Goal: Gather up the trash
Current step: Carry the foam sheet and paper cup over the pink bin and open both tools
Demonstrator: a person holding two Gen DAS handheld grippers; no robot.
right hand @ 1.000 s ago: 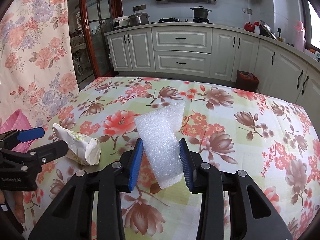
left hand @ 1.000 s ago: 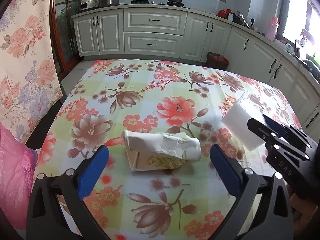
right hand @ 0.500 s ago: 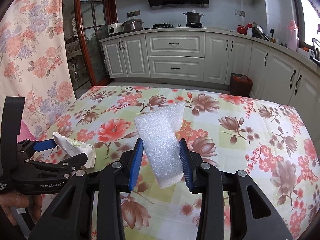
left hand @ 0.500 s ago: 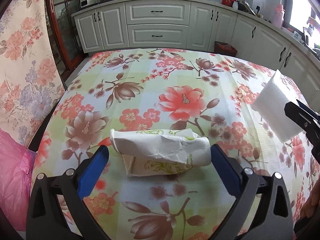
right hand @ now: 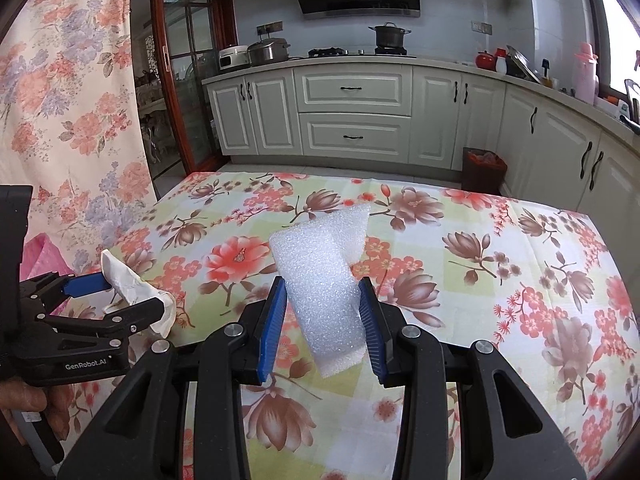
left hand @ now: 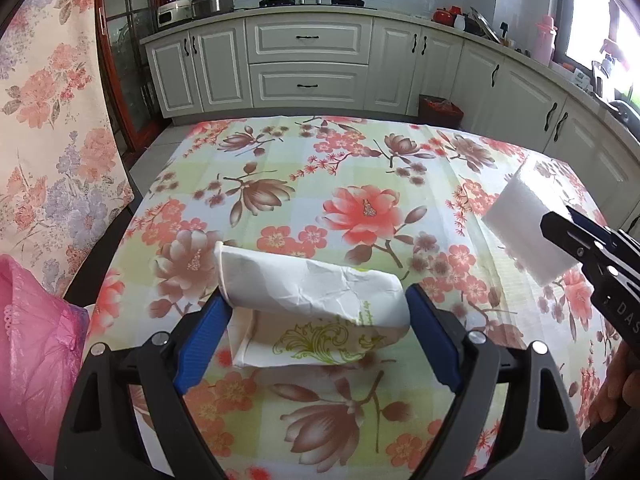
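My left gripper is shut on a crumpled white paper cup with a green pattern, lying sideways between the blue pads and lifted off the flowered tablecloth. The cup also shows in the right wrist view, held by the left gripper. My right gripper is shut on a white foam piece, held above the table. The foam also shows at the right of the left wrist view.
A pink plastic bag hangs off the table's left edge. A flowered curtain hangs at left. Kitchen cabinets line the far wall, with a small bin on the floor beyond the table.
My left gripper has closed on the paper cup and lifted it off the cloth. My right gripper has risen a little with the foam.
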